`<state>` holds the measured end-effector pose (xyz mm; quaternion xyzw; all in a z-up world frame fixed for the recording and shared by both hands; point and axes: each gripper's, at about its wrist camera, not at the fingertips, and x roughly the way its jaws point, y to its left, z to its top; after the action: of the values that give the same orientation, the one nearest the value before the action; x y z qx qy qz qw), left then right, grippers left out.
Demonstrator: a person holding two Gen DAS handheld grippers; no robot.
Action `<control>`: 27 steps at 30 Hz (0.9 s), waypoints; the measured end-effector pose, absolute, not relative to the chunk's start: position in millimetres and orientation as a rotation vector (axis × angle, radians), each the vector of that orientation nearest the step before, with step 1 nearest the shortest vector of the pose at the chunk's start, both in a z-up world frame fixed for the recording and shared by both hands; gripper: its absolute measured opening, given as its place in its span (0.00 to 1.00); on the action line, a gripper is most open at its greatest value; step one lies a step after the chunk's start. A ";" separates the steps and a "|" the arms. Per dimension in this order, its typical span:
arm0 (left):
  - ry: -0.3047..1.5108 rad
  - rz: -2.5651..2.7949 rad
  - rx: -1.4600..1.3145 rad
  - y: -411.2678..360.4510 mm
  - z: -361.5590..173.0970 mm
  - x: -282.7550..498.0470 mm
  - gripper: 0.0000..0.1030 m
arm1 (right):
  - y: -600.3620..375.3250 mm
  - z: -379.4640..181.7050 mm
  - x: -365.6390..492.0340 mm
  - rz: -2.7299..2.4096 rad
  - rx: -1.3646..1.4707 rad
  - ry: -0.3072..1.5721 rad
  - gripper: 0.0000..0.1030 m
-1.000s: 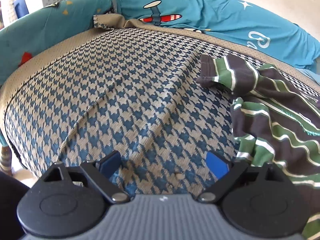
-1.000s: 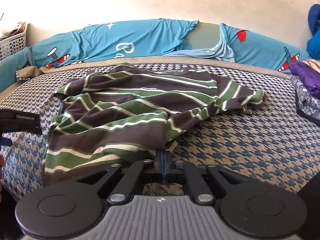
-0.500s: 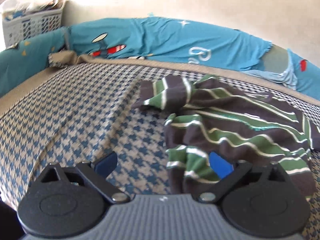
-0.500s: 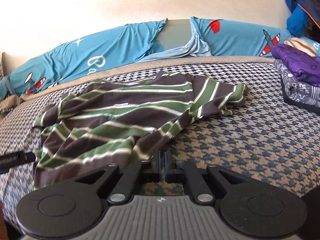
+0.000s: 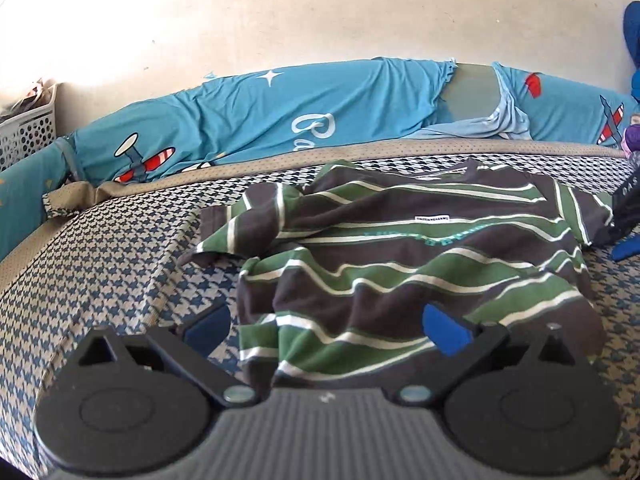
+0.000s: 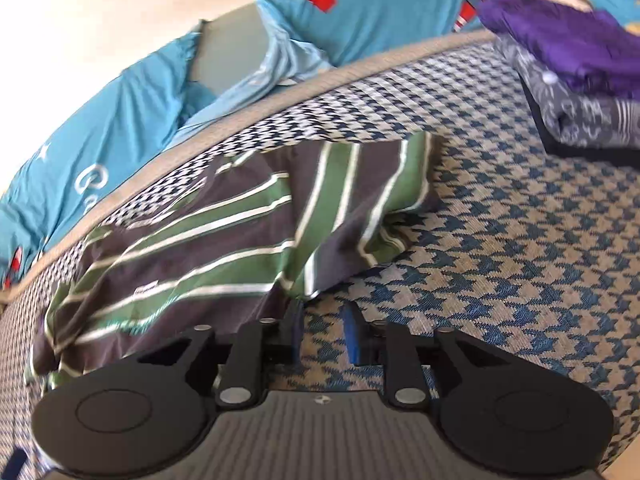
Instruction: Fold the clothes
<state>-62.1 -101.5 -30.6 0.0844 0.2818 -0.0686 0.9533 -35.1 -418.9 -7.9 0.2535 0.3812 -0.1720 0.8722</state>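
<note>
Ahead of left gripper (image 5: 326, 330), spread wide: striped shirt (image 5: 400, 256) rumpled on bed (image 5: 100, 264). Right gripper (image 6: 322, 330) parted, empty, beside sleeve. Likely flattening stage; hem corners need pinching.

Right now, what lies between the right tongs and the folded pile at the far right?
Only bare houndstooth cover in the right wrist view. The striped shirt lies left of the right tongs, off the line to the folded pile.
</note>
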 end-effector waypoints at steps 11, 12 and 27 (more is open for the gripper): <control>0.577 -0.154 0.084 -108.7 -20.3 -29.2 1.00 | -439.9 -21.4 -5.7 -0.412 0.582 0.810 0.27; 0.580 -0.157 0.068 -108.7 -18.9 -25.1 1.00 | -439.0 -21.3 -3.1 -0.416 0.565 0.806 0.27; 0.625 -0.172 0.053 -126.9 -27.5 15.2 1.00 | -456.9 -24.2 9.0 -0.422 0.632 0.761 0.28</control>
<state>15.2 -126.9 -27.5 0.0261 0.3072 -0.0843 0.9475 9.0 -456.9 -24.2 0.3008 0.3623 -0.2012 0.8589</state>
